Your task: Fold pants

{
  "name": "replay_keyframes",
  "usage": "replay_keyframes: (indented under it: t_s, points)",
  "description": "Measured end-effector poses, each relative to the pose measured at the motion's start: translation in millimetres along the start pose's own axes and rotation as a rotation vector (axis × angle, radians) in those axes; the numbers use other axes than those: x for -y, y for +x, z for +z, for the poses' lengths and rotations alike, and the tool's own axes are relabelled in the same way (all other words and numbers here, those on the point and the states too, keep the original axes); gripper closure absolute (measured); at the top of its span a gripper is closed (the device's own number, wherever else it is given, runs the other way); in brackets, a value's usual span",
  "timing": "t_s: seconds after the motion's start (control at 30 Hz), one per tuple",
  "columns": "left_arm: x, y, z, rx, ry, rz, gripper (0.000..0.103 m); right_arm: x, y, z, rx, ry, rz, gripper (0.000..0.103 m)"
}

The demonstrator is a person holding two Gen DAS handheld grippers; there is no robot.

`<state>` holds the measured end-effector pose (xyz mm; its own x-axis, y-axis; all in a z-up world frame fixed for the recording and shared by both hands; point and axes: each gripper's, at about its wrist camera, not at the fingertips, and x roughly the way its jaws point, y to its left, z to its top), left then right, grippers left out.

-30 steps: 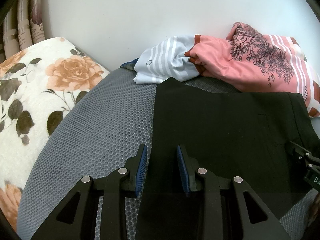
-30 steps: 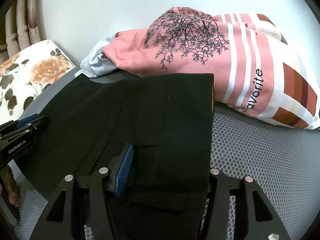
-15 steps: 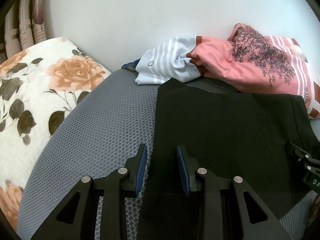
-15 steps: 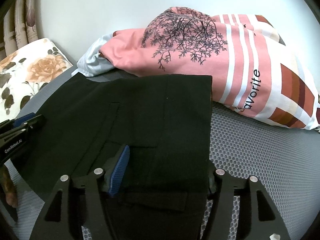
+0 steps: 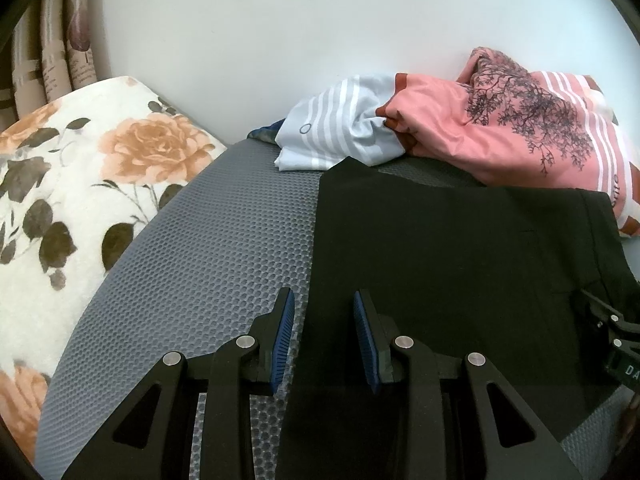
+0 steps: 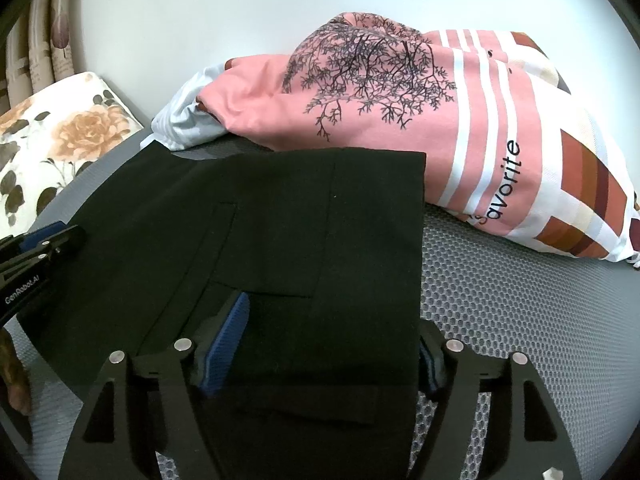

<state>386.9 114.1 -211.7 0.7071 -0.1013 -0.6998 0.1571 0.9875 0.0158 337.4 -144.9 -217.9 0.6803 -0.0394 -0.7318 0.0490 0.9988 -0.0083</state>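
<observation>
My right claw [image 6: 326, 354] has just been opening around the folded black pants [image 6: 280, 240], releasing them; my left claw [image 5: 324, 340] stands apart, straddling their edge.

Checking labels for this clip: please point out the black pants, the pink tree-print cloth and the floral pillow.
black pants [image 6: 304, 216]: right wrist view, flat middle of the top layer.
pink tree-print cloth [image 6: 368, 68]: right wrist view, on the tree print.
floral pillow [image 5: 148, 148]: left wrist view, on the orange rose.
</observation>
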Motion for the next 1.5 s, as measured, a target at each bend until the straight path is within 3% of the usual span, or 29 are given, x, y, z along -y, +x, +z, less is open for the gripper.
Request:
replay_keyframes:
  t_s: [1.1, 1.2, 1.27, 1.33, 1.5]
  points:
    - [2, -1, 1, 0.01, 0.021, 0.048, 0.068, -1, 3, 1, -0.003, -0.006, -0.018, 0.017]
    - [3, -2, -1, 0.011, 0.022, 0.061, 0.055, -1, 3, 1, -0.007, -0.008, -0.014, 0.012]
    - [3, -6, -2, 0.034, 0.015, 0.062, 0.035, 0, 2, 1, -0.001, -0.004, -0.016, 0.01]
    - [-1, -15, -3, 0.079, -0.006, 0.078, 0.025, 2, -3, 0, 0.025, 0.009, -0.018, 0.009]
    - [-5, -39, -7, 0.138, -0.021, 0.186, 0.012, 9, -43, -10, 0.165, 0.052, -0.007, 0.009]
